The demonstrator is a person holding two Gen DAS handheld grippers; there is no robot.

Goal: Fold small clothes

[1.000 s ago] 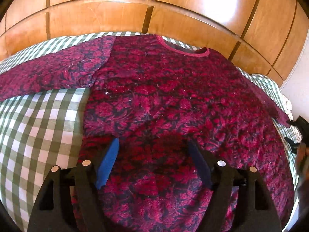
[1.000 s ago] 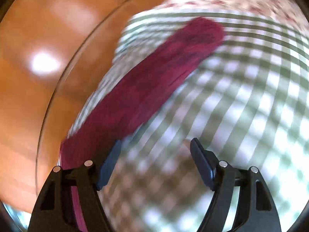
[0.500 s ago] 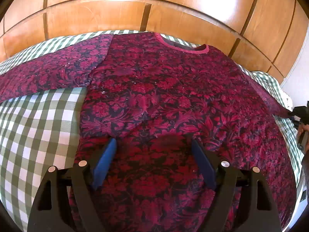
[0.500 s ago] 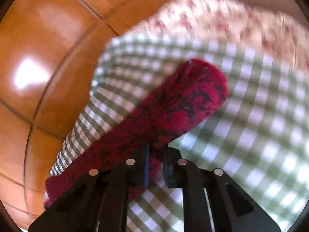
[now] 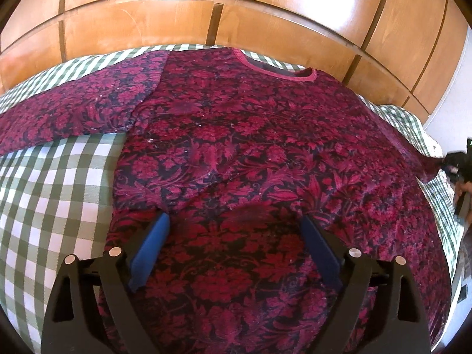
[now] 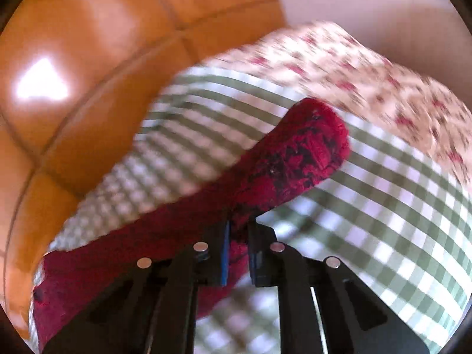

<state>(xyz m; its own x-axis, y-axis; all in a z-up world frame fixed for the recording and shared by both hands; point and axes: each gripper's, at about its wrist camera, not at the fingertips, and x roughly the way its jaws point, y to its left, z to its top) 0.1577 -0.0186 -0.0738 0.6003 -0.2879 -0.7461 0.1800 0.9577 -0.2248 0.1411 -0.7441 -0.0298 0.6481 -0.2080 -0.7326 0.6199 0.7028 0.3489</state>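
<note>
Sweater [image 5: 250, 147] sleeve [image 6: 295, 159] now pinched and lifting in right gripper [image 6: 237, 244], which closed a second ago; left gripper [image 5: 234, 244] hovers open over the hem, so sleeve fold begins.

Spread left tongs [image 5: 234, 236] over red sweater [image 5: 250, 147]

Glossy wood panels [image 5: 265, 26] with dark seams and bright glare patches stand behind a green-checked cover [image 5: 56, 194], beside a white wall [image 6: 368, 14] and a floral fabric [image 6: 383, 88].
</note>
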